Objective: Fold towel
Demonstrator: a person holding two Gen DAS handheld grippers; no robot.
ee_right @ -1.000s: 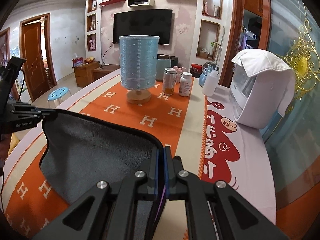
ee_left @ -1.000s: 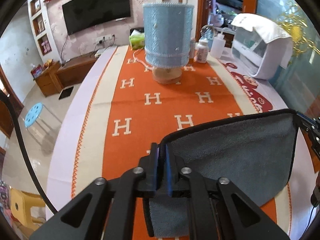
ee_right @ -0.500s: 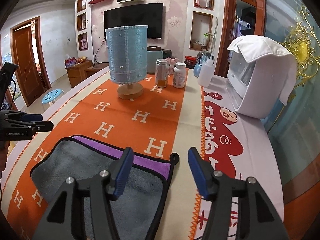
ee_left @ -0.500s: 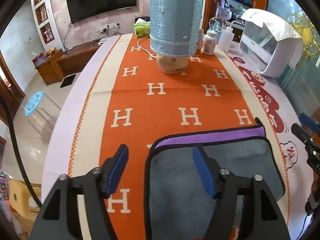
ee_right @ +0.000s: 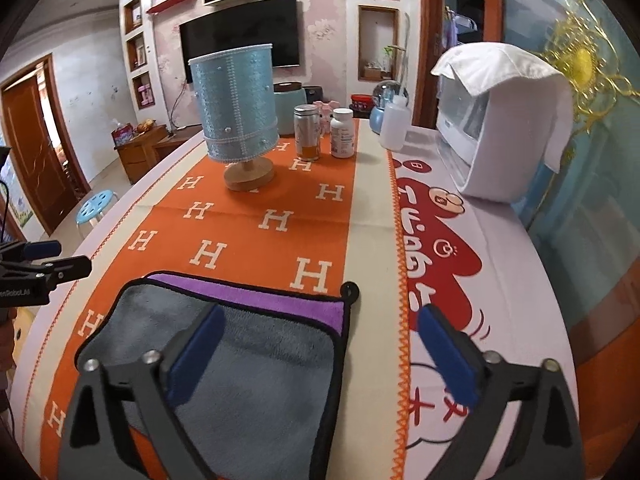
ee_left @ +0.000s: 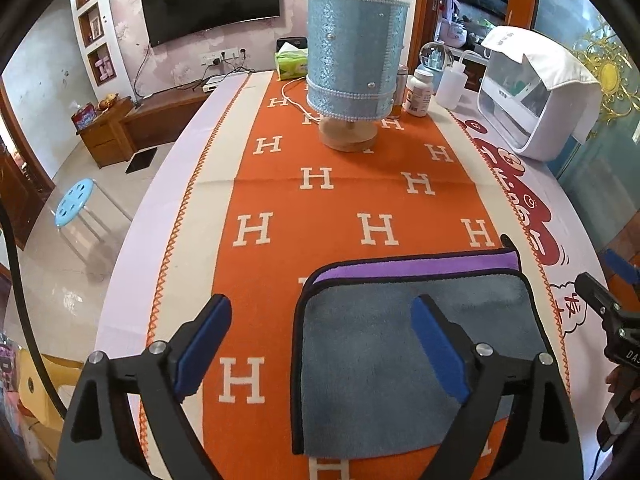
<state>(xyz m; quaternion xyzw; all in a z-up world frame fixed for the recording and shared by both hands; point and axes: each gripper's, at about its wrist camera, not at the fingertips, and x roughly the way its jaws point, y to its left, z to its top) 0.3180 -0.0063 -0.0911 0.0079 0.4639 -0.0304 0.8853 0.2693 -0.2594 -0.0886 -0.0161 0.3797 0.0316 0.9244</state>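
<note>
The towel (ee_left: 372, 344) lies flat on the orange table runner (ee_left: 280, 200), folded over: grey side up, black trim, a purple strip (ee_left: 416, 269) showing along its far edge. It also shows in the right wrist view (ee_right: 256, 364) with a small hanging loop (ee_right: 349, 290) at its far right corner. My left gripper (ee_left: 320, 344) is open and empty, hovering over the towel's near left corner. My right gripper (ee_right: 320, 352) is open and empty over the towel's near right edge. The right gripper also shows at the right edge of the left wrist view (ee_left: 608, 304).
A blue lamp (ee_left: 354, 64) on a wooden base stands mid-table. Behind it are bottles (ee_right: 342, 133), a jar (ee_right: 307, 132) and a tissue box (ee_left: 291, 65). A white appliance (ee_right: 500, 128) under a cloth sits at the right. A blue stool (ee_left: 74, 202) stands on the floor at left.
Both grippers held the towel's corners raised one second ago. They have since let go and opened, and the towel now lies folded flat. Both grippers have drawn back slightly.
</note>
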